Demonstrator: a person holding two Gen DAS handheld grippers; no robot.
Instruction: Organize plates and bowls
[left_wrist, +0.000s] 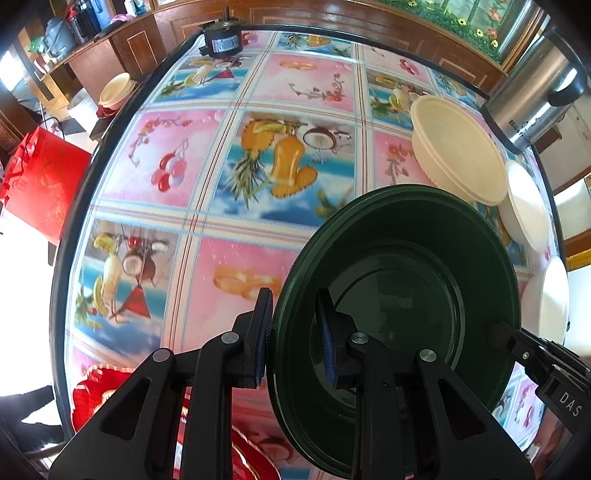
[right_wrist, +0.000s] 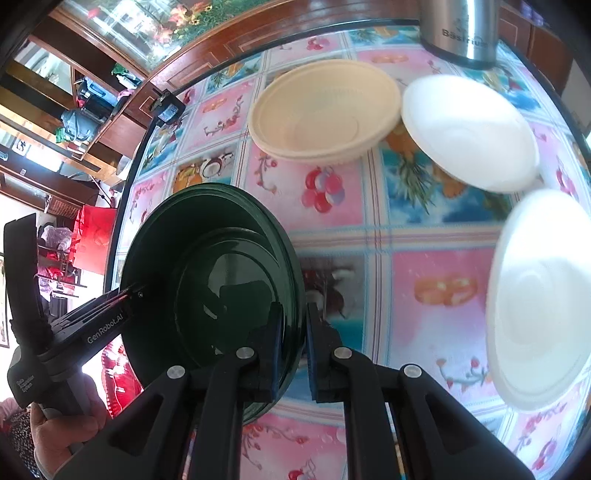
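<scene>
A dark green bowl (left_wrist: 399, 325) is held between both grippers above the table. My left gripper (left_wrist: 293, 336) straddles its left rim, one finger inside and one outside, shut on it. My right gripper (right_wrist: 293, 350) is shut on its right rim; the green bowl (right_wrist: 207, 284) fills the lower left of the right wrist view. A cream bowl (left_wrist: 458, 155) (right_wrist: 321, 110) sits at the far right of the table. Two white bowls (right_wrist: 469, 133) (right_wrist: 543, 299) lie next to it; they also show in the left wrist view (left_wrist: 524, 210) (left_wrist: 550, 306).
The round table (left_wrist: 229, 155) has a colourful fruit-print cover. A steel kettle (left_wrist: 532, 92) (right_wrist: 458, 29) stands at its far edge. A small black motor (left_wrist: 221, 40) sits at the back. A red plate (left_wrist: 92, 391) lies near me. A red bag (left_wrist: 40, 184) is off the table.
</scene>
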